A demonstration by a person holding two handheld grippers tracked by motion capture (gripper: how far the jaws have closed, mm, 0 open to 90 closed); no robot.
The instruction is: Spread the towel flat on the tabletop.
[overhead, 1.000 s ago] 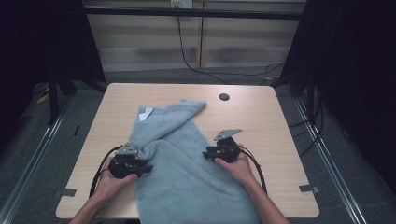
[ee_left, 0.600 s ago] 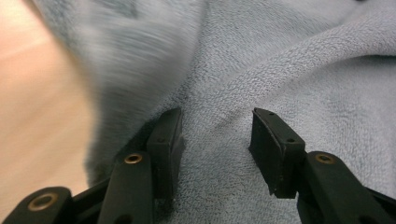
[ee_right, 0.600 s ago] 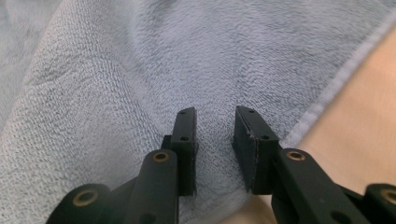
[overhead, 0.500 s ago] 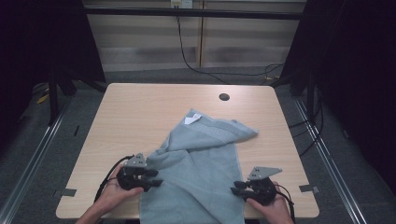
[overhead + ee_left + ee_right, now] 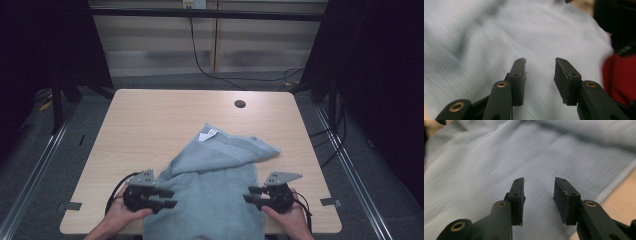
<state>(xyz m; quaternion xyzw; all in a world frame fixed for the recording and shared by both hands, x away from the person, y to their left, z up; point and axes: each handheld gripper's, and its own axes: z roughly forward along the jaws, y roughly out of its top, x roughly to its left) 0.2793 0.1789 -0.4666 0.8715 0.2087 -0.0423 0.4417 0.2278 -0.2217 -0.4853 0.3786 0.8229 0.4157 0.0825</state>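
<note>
A light blue-grey towel (image 5: 215,185) lies on the wooden table (image 5: 150,120), its far end folded over with a white tag (image 5: 207,135) showing, its near end hanging over the front edge. My left gripper (image 5: 172,199) sits at the towel's left edge, jaws pointing right, open with nothing between them. My right gripper (image 5: 247,195) sits at the towel's right edge, jaws pointing left, also open. In the left gripper view, the towel (image 5: 499,37) lies under the open gripper (image 5: 540,72). In the right gripper view, the towel (image 5: 499,160) spreads beneath the open gripper (image 5: 539,192).
A round cable hole (image 5: 240,104) is in the table's far right part. Bare wood (image 5: 619,192) shows right of the towel's hem in the right gripper view. Cables (image 5: 200,55) run on the floor behind the table.
The towel has slid right and toward the front edge, its folded end now pointing right. Both grippers have moved back to the near edge, and their jaws now stand open.
</note>
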